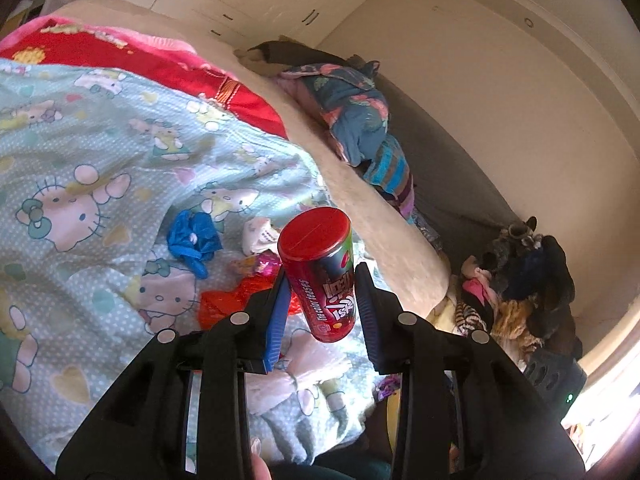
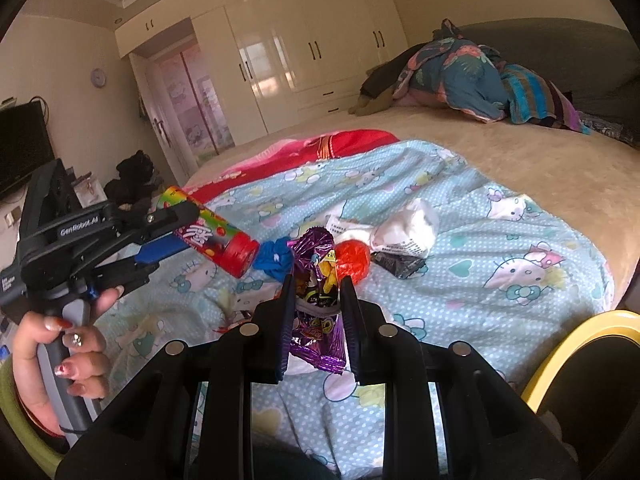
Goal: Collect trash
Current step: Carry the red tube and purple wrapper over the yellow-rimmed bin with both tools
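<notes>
My left gripper [image 1: 322, 272] is shut on a red candy tube [image 1: 316, 236] with a red cap, held tilted above the cartoon-cat blanket [image 1: 100, 168]. In the right wrist view that same left gripper [image 2: 180, 232] holds the tube [image 2: 216, 236] at the left, with a person's hand on its handle. My right gripper [image 2: 317, 280] is shut on a purple snack wrapper [image 2: 312, 252]. On the blanket [image 2: 480, 280] beyond it lie a blue crumpled bag [image 2: 276, 258], an orange wrapper [image 2: 352, 260], white crumpled paper [image 2: 400, 228] and a black wrapper [image 2: 400, 262].
A yellow bin rim [image 2: 572, 344] curves in at the lower right. Folded bedding [image 2: 472, 80] is piled at the head of the bed. White wardrobes [image 2: 300, 52] line the far wall. A heap of clothes [image 1: 520, 280] lies on the floor beside the bed.
</notes>
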Demonstrator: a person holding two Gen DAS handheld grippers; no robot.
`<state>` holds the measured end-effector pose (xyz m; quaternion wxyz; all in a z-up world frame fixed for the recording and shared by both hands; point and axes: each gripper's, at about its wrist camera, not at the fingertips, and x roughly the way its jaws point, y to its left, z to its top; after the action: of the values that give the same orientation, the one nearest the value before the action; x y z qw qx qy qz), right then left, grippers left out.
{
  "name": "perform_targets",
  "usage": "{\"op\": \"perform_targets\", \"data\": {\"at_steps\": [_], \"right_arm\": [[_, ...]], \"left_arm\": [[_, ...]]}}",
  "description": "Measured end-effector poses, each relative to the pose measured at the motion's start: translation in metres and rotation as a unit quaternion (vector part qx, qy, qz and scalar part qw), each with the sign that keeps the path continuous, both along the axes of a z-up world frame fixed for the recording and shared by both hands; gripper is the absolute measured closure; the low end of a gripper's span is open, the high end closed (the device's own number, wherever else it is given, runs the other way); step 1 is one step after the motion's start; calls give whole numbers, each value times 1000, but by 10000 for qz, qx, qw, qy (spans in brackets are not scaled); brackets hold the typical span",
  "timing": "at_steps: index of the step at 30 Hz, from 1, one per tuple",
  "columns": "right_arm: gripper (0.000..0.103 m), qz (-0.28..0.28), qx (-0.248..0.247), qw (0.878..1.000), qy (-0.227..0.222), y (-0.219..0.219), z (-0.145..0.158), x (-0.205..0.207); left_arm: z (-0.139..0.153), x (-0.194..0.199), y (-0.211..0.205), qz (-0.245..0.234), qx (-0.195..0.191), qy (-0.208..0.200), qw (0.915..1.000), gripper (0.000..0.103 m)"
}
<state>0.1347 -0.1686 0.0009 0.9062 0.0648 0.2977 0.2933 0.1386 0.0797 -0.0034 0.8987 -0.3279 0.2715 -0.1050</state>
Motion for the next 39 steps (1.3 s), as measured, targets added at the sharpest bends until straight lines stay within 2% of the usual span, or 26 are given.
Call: {"op": "perform_targets", "data": {"at_steps": [17, 39], "right_arm": [[81, -438, 143, 9988, -148, -39, 15, -4], [81, -1108, 264, 9933, -213, -101, 22, -10]], "left_arm": [[18, -11, -32, -360, 399, -227, 9983, 77], [26, -22, -87, -996, 831, -352, 9909, 77]]}}
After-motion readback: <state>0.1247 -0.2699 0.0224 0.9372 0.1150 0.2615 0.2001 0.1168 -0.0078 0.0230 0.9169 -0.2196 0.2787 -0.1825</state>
